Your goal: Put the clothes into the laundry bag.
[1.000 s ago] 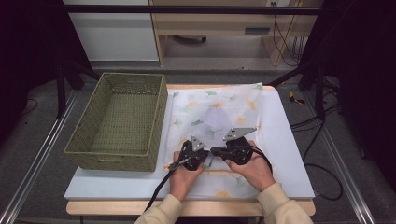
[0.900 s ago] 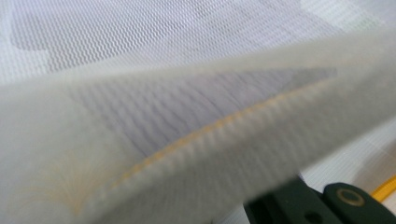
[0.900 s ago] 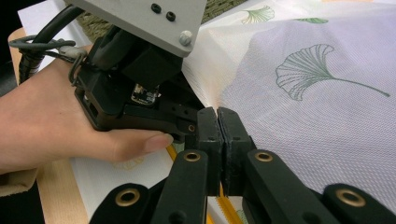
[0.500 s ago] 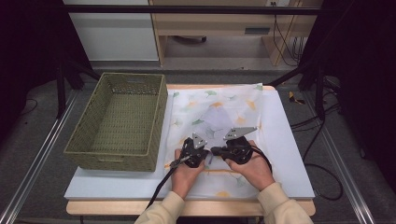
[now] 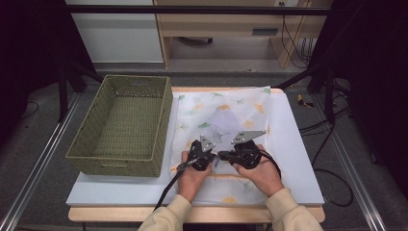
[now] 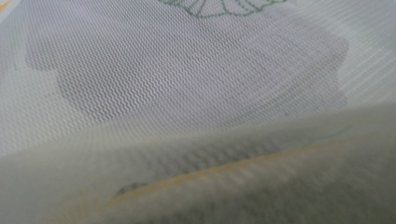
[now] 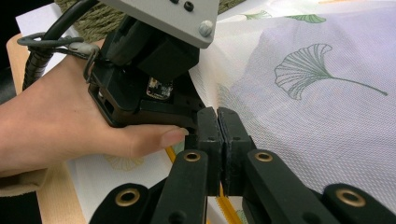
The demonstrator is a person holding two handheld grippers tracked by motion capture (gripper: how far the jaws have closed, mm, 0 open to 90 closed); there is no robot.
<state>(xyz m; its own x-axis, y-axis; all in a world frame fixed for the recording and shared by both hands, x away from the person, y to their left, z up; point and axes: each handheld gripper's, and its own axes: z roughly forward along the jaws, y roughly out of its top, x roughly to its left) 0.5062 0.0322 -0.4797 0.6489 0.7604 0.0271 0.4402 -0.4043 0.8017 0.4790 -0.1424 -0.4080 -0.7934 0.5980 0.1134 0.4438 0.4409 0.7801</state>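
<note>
A thin white cloth (image 5: 226, 115) printed with green and orange ginkgo leaves lies spread on the table. Both grippers meet tip to tip over its front middle. My right gripper (image 5: 221, 155) points left; in the right gripper view its jaws (image 7: 217, 122) are pressed together with the cloth's orange hem (image 7: 223, 198) running between them. My left gripper (image 5: 211, 159) sits just beside it, its body (image 7: 149, 70) right in front of the right jaws. In the left gripper view a fold of cloth (image 6: 233, 177) lies over the lens and hides the jaws.
A green woven basket (image 5: 163, 120) stands at the left, its right wall touching the cloth's edge. A white board (image 5: 298, 144) covers the tabletop, and the left gripper's cable (image 5: 168, 190) trails off the front edge.
</note>
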